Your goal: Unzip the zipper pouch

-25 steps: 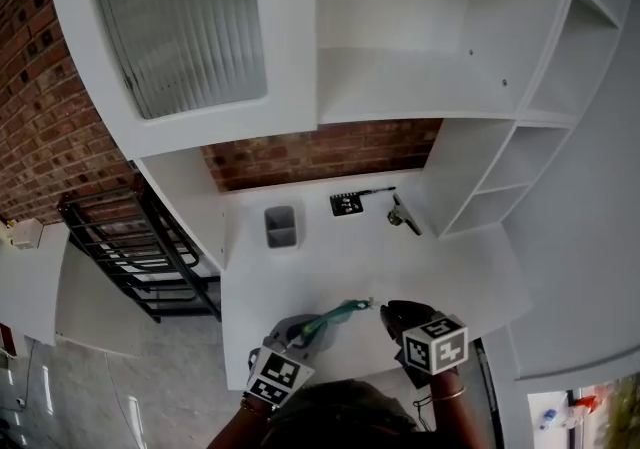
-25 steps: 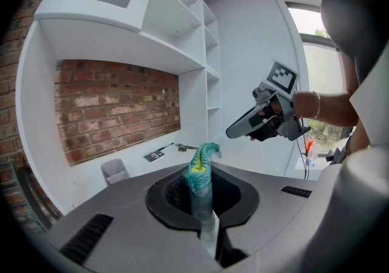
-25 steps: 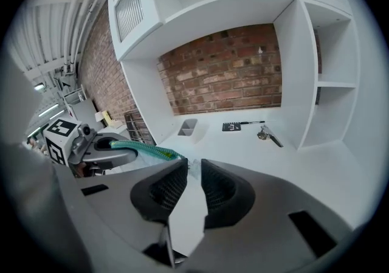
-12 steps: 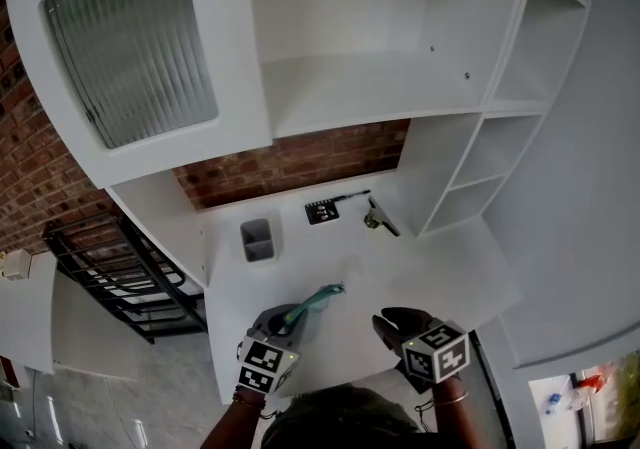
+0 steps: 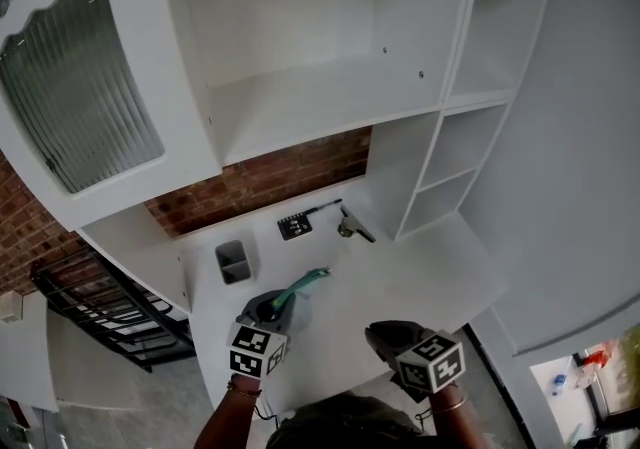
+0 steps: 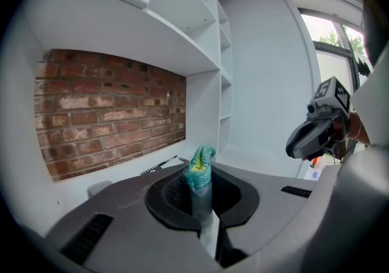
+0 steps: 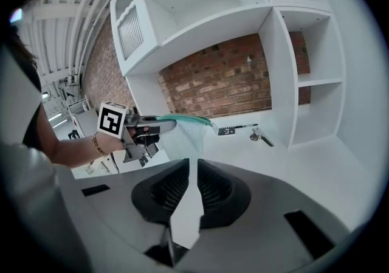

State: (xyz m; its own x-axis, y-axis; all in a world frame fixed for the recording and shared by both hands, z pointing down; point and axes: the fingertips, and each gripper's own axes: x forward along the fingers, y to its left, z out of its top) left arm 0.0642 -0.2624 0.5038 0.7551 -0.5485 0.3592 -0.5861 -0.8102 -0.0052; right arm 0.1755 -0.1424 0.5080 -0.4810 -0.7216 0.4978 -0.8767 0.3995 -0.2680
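Zipper pouch (image 6: 201, 167) hangs pinched in the left gripper (image 6: 203, 202). The right gripper (image 7: 193, 174), closing empty well apart, could miss its pull.

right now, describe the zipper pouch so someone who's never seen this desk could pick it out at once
Find the white desk below the brick wall. Over its front left part, the left gripper is shut on one end of the zipper pouch. It is the only teal, soft mesh thing; the grey cup and black card behind it rest on the desk.
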